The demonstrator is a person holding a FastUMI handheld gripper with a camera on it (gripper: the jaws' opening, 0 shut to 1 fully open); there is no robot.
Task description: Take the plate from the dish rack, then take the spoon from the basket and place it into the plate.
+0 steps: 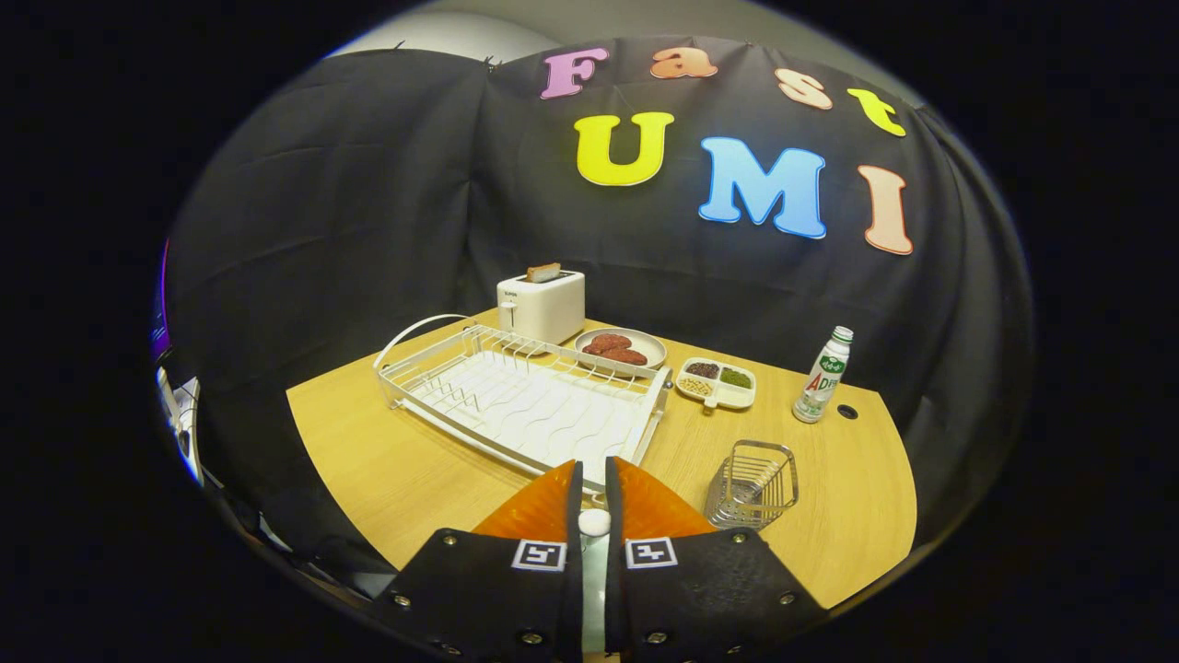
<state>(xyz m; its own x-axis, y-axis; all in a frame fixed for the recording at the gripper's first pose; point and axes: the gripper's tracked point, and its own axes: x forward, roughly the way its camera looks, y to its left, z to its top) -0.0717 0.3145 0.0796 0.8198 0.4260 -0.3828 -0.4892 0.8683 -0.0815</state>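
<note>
My hand-held gripper (594, 479) low centre, orange fingers (543, 506) nearly together on a white handle, likely the spoon (594, 523) | dish rack (525, 398) just ahead, mid-frame | basket (753, 483) lower right | plate (620, 348) beyond rack | wooden worktop (387, 460)

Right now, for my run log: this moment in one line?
gripper | shut on white spoon | over orange plate | beside metal wire basket | plate off white wire dish rack

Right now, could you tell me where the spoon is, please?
In the gripper view, the spoon sits upright between the claw's two nearly closed fingers, above an orange plate, just in front of the dish rack and left of the wire basket.
</note>
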